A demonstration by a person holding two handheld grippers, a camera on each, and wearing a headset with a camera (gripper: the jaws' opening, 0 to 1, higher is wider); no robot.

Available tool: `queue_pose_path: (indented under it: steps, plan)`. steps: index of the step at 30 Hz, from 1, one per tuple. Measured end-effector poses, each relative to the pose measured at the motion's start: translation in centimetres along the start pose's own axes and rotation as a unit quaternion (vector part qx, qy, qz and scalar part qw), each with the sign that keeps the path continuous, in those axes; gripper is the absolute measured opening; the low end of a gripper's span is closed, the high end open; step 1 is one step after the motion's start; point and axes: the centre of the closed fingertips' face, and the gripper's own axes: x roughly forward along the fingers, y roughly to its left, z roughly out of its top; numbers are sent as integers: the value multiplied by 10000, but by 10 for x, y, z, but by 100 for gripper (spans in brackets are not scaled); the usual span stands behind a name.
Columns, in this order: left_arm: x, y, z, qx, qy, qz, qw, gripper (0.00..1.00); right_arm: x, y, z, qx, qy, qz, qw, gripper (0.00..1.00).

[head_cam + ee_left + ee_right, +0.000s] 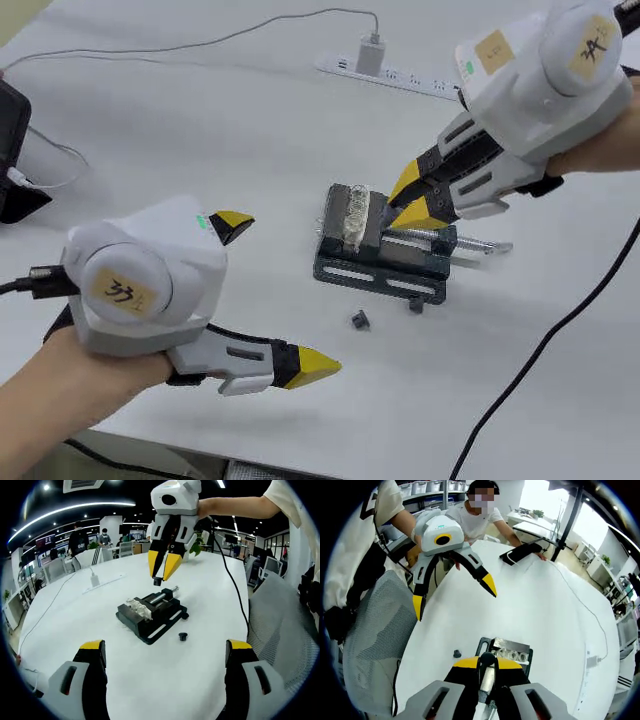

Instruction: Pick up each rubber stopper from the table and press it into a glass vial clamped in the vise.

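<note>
While the right gripper (410, 203) reaches in from the upper right of the head view, its yellow-tipped jaws are pinched together on a small dark rubber stopper (487, 658). It hangs just above the vise (375, 270) at mid-frame, beside the vials rather than on one. The glass vials (355, 213) stand in a short row clamped in the vise. In the right gripper view their mouths look like clear open rings, so as far as I can judge none has been plugged yet. A second stopper (360, 320) lies loose on the white table (250, 120), just below the vise in the head view. The left gripper (273, 296) is at the lower left, its jaws spread wide with nothing between them, well apart from the vise. I'd put the job at an early stage: one stopper is in the claw over the vise but not yet pressed in, and the one on the table is yet to be fetched.
</note>
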Motion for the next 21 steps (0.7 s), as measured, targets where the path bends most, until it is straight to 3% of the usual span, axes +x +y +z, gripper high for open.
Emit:
queue_pose_path:
  steps: [6, 13, 21]
  plan:
    - [0, 1, -3, -6, 40, -19, 10000, 99, 5, -21, -8, -280, 381, 100, 9988, 6]
    - [3, 1, -5, -15, 74, -38, 10000, 99, 9, -36, -12, -471, 643, 156, 9967, 6]
    - [6, 1, -7, -21, 93, -80, 9999, 99, 19, -57, -18, -765, 1055, 128, 9914, 6]
